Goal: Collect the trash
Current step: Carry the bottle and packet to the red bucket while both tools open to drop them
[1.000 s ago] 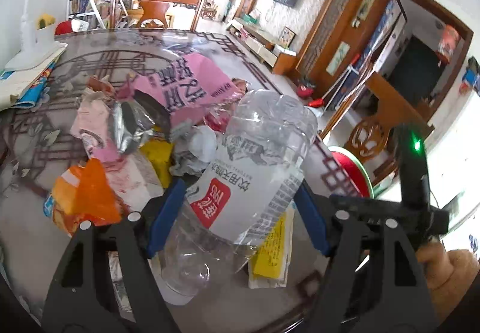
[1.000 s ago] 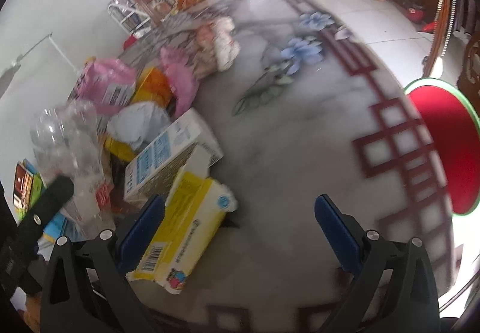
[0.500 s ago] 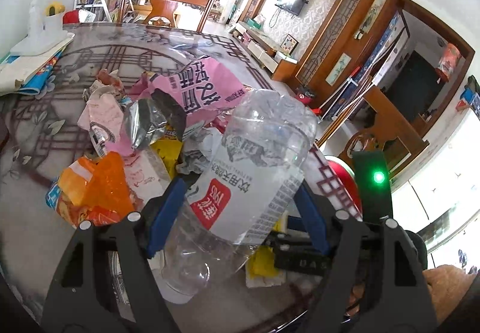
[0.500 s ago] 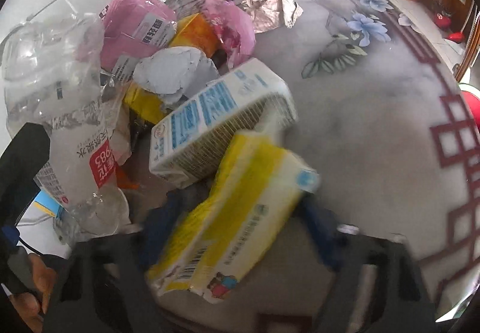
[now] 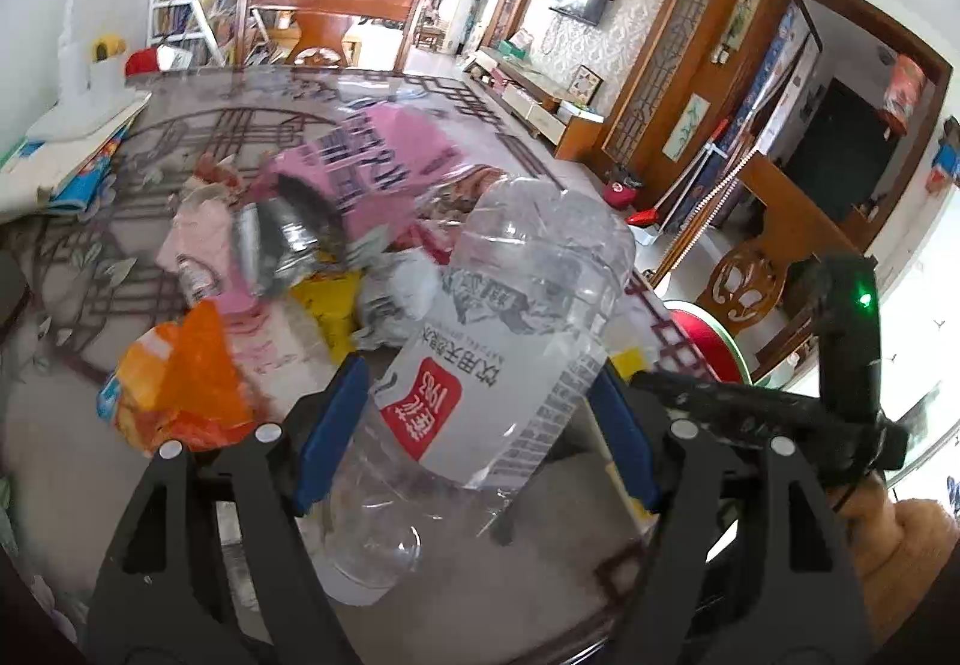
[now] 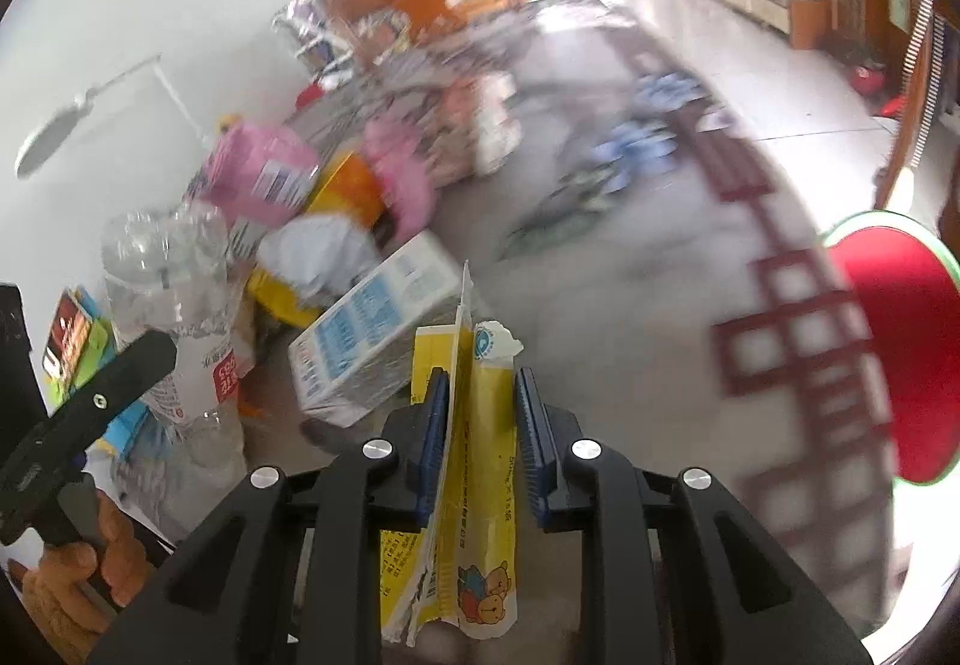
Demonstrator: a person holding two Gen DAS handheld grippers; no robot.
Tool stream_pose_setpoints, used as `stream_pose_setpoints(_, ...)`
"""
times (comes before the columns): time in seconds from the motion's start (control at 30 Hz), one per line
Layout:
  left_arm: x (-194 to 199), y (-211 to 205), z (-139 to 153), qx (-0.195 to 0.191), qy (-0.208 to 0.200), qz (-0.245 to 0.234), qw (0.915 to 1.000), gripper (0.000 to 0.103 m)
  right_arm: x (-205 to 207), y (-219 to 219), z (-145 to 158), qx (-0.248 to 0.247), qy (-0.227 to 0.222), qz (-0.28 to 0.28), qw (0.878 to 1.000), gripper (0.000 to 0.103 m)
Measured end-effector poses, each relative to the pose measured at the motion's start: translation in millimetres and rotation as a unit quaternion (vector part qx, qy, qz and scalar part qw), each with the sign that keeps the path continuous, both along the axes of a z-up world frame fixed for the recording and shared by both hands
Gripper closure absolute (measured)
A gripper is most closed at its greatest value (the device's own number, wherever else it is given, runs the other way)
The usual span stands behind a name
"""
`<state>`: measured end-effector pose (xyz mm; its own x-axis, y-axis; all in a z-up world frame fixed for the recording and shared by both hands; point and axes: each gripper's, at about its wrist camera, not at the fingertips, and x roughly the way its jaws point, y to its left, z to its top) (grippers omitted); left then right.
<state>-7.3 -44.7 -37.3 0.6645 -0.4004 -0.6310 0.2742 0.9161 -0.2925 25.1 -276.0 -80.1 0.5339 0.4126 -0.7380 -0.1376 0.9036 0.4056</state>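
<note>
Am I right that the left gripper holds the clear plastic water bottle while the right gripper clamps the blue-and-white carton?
Not quite. In the right wrist view, the right gripper is closing on the flattened yellow carton; the blue-and-white carton lies on the table. The left gripper does hold the clear plastic water bottle.

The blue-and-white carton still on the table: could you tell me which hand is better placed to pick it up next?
Neither is free: the left gripper holds the clear bottle, and the right gripper is closing on the yellow pack. The right sits closest to the carton, so probably right, after unloading.
</note>
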Motion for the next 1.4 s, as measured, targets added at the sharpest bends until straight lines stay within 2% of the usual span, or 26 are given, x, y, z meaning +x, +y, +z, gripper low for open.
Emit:
stream_pose_setpoints(0.13, 3, -34, 9, -0.020, -0.006, -0.028, 0.9994, 0.031, -7, -45, 9, 0.012, -0.026, -0.051, 0.998, 0.082)
stream_pose_setpoints(0.2, 6, -64, 11, -0.030, -0.005, -0.058, 0.9979, 0.031, -6, -76, 16, 0.010, -0.039, -0.089, 0.995, 0.082)
stream_pose_setpoints(0.37, 28, -146, 5, -0.021, 0.007, -0.122, 0.9923, 0.032, -1, -149, 21, 0.040, -0.036, -0.168, 0.984, 0.082)
stream_pose_setpoints(0.47, 47, -193, -4, -0.015, 0.016, -0.149, 0.9885, 0.032, -5, -186, 27, 0.022, -0.051, -0.225, 0.973, 0.082)
stream_pose_setpoints(0.63, 78, -264, -23, -0.002, 0.042, -0.177, 0.9833, 0.032, -24, -239, 34, -0.026, -0.063, -0.337, 0.939, 0.081)
stream_pose_setpoints(0.77, 99, -296, -32, -0.007, 0.069, -0.187, 0.9799, 0.032, -27, -259, 15, -0.016, -0.036, -0.370, 0.928, 0.081)
stream_pose_setpoints(0.83, 104, -312, -35, -0.005, 0.079, -0.197, 0.9772, 0.032, -27, -264, 9, -0.013, -0.027, -0.383, 0.923, 0.075)
stream_pose_setpoints(0.9, 107, -318, -34, 0.002, 0.081, -0.197, 0.9770, 0.025, -28, -270, 6, -0.006, -0.027, -0.399, 0.916, 0.064)
stream_pose_setpoints(0.93, 109, -321, -33, 0.004, 0.081, -0.198, 0.9769, 0.016, -32, -273, 8, -0.002, -0.028, -0.403, 0.915, 0.061)
stream_pose_setpoints(0.97, 109, -321, -33, 0.004, 0.079, -0.197, 0.9773, 0.012, -34, -275, 8, -0.002, -0.028, -0.407, 0.913, 0.057)
stream_pose_setpoints(1.03, 108, -319, -30, 0.005, 0.071, -0.193, 0.9786, 0.008, -33, -276, 7, -0.006, -0.029, -0.411, 0.911, 0.053)
stream_pose_setpoints(1.2, 101, -315, -24, 0.010, 0.061, -0.192, 0.9794, 0.007, -35, -273, 10, -0.001, -0.034, -0.414, 0.909, 0.048)
stream_pose_setpoints(1.4, 82, -303, -11, 0.022, 0.035, -0.188, 0.9812, 0.007, -29, -263, 11, -0.011, -0.035, -0.401, 0.915, 0.048)
